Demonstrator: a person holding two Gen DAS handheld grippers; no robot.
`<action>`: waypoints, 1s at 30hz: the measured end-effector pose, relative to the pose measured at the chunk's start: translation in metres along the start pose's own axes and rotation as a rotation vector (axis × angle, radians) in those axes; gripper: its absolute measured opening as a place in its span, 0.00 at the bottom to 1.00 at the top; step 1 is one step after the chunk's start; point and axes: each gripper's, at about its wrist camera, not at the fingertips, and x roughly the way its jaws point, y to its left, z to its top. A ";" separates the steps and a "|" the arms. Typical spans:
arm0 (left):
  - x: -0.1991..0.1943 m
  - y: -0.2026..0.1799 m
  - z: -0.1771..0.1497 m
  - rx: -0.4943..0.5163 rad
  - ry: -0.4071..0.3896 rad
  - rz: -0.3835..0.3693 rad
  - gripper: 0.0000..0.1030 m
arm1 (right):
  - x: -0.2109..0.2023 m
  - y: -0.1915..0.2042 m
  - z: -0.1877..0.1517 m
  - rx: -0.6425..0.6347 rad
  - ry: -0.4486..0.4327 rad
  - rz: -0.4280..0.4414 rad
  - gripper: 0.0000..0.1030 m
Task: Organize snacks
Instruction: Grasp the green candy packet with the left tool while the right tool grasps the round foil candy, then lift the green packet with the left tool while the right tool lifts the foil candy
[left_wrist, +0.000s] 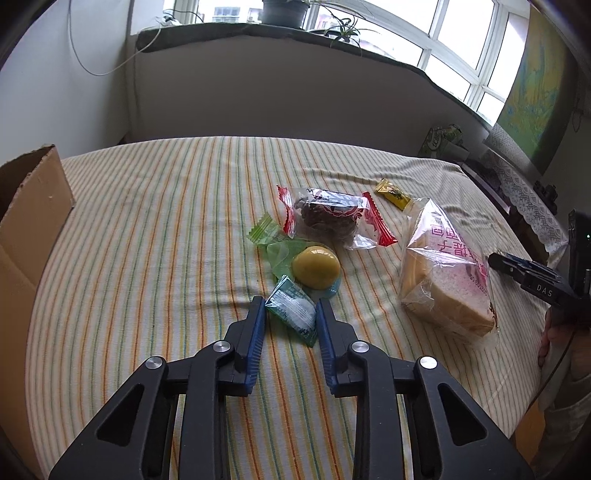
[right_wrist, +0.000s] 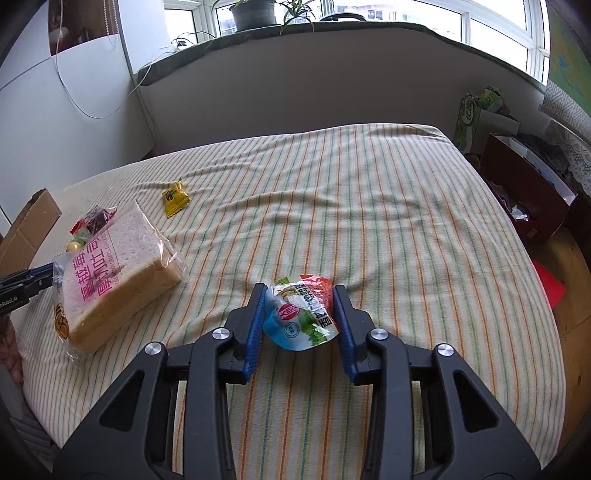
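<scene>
My left gripper (left_wrist: 290, 308) is shut on a small green snack packet (left_wrist: 293, 314), low over the striped cloth. Just beyond it lie a yellow round cake in a green wrapper (left_wrist: 316, 271), a dark pastry in a red-edged clear wrapper (left_wrist: 332, 218), a small yellow candy packet (left_wrist: 392, 194) and a bagged sliced bread loaf (left_wrist: 447, 273). My right gripper (right_wrist: 299, 295) is shut on a crumpled blue, white and red snack pouch (right_wrist: 301, 317) over the cloth. The loaf (right_wrist: 118, 269) and yellow packet (right_wrist: 174, 197) lie to its left.
An open cardboard box (left_wrist: 33, 218) stands at the table's left edge. The striped tablecloth (right_wrist: 369, 206) covers the table. A red box with clutter (right_wrist: 528, 192) and a green carton (right_wrist: 476, 118) sit off the right side. A wall and window sill are behind.
</scene>
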 end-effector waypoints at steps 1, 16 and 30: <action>0.000 0.000 0.000 -0.002 -0.001 -0.002 0.24 | 0.000 0.000 0.000 0.001 -0.002 0.002 0.35; -0.006 0.004 -0.001 -0.014 -0.022 -0.075 0.15 | -0.003 -0.001 -0.001 0.021 -0.024 0.013 0.34; -0.015 -0.022 0.003 0.090 -0.032 -0.117 0.04 | -0.012 -0.003 -0.002 0.030 -0.064 0.020 0.34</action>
